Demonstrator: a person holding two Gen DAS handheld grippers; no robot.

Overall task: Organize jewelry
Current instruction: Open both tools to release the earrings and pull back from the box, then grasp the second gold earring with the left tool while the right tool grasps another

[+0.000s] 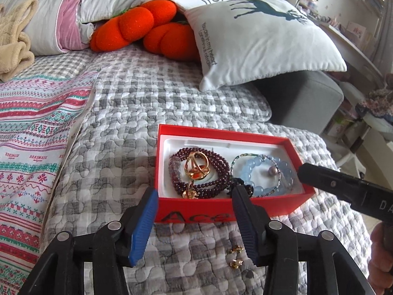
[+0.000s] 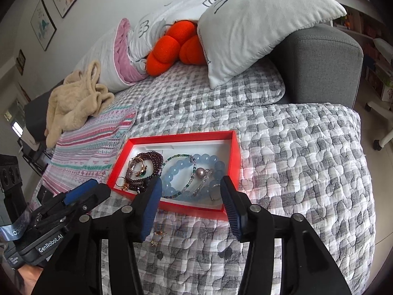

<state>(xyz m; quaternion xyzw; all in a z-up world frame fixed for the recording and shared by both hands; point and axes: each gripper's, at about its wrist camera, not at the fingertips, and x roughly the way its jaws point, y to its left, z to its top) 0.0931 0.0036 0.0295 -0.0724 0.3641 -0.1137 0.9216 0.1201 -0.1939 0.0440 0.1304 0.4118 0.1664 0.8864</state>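
Most pieces are already gathered in the shallow red cardboard box (image 1: 222,212) on the grey checked quilted bed (image 1: 122,113). Two small gold earrings (image 1: 235,255) are left lying on the quilt just before it. Both left tongs (image 1: 195,223) and right tongs (image 2: 190,207) are held open, gripping nothing.

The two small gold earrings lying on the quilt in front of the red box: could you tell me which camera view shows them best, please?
The left wrist view: the earrings lie in plain sight between the left gripper's fingers, apart from the red box. In the right wrist view the earrings appear smaller, right beside the right gripper's left finger.
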